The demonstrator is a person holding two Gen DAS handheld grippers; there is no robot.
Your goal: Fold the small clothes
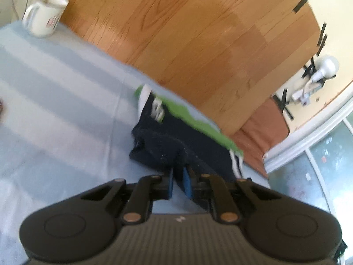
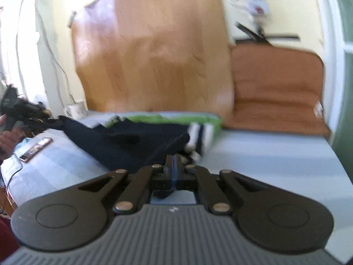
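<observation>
The garment (image 1: 176, 132) lies on the table (image 1: 55, 101), close to its far edge, with a wooden board (image 1: 187, 33) standing behind. In the left wrist view a mug (image 1: 44, 15) stands on the table's far left corner, well apart from the garment. In the right wrist view a cushion (image 2: 275, 88) lies beyond the table, right of the board, and a phone (image 2: 36, 150) lies on the table left of the garment. Each hand-held gripper meets the garment's near edge: left hand-held gripper (image 1: 178, 176), right hand-held gripper (image 2: 175, 165).

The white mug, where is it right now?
Left wrist view, top left: the white mug stands at the far edge of the blue cloth, against the wooden board.
</observation>
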